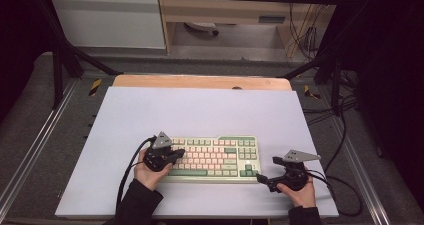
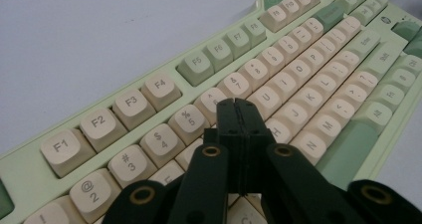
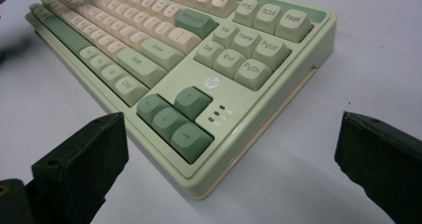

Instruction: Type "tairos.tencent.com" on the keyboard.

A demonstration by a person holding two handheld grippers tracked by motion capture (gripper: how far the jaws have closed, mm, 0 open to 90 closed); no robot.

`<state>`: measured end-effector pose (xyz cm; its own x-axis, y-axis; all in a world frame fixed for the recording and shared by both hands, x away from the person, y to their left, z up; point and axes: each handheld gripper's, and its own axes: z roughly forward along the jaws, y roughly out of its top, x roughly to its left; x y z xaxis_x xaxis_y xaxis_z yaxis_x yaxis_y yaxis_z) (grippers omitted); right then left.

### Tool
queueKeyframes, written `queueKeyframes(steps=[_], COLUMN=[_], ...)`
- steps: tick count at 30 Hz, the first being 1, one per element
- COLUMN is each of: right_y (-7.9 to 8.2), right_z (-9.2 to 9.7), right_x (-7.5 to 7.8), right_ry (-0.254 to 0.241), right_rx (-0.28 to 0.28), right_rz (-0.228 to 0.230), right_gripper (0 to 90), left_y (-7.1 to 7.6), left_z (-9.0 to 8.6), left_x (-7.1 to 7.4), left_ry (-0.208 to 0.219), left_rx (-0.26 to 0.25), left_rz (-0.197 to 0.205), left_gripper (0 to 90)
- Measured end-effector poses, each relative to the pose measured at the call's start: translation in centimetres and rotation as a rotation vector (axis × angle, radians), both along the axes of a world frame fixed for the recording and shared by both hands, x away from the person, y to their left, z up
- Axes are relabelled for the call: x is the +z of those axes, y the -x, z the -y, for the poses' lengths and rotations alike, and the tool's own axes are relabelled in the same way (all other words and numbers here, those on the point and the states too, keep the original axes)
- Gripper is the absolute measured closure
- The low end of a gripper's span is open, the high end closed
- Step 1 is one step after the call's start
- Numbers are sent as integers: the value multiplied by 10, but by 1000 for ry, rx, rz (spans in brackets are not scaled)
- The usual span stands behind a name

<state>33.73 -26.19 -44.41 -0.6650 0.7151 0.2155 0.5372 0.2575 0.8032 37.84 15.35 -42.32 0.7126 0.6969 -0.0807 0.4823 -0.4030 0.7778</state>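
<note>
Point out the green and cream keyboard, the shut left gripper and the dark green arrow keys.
Green and cream keyboard point(image 1: 215, 157): high view, its middle key rows.
Left gripper point(image 2: 235, 103): left gripper view, tips of its closed jaws.
Dark green arrow keys point(image 3: 171, 119): right gripper view, the down key.

Both of the person's arms wear black sleeves point(image 1: 136, 201) that reach down to the wrists. The left gripper point(image 2: 236, 103) is black, with two flat black jaws, round brass-coloured rings set in its black arms, a grey three-cornered plate point(image 1: 162, 141) on top and a black cable point(image 1: 126, 177) hanging from it. The right gripper point(image 3: 226, 164) has two chunky black jaws with small holes in them, its own grey three-cornered plate point(image 1: 299, 156) and a black cable point(image 1: 345, 195) too.
</note>
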Motion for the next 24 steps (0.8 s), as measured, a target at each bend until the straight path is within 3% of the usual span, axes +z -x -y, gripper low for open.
queueKeyframes(steps=[9, 24], right_y=[0, 0], right_z=[0, 1], right_x=[0, 0], right_ry=[0, 0], right_rx=[0, -1], right_rz=[6, 6], right_gripper=[10, 10], left_y=[-4, -4], left_z=[6, 6], left_x=[-5, -7], left_ry=[-27, -29], left_rx=[1, -1], left_rz=[3, 0], left_gripper=[900, 900])
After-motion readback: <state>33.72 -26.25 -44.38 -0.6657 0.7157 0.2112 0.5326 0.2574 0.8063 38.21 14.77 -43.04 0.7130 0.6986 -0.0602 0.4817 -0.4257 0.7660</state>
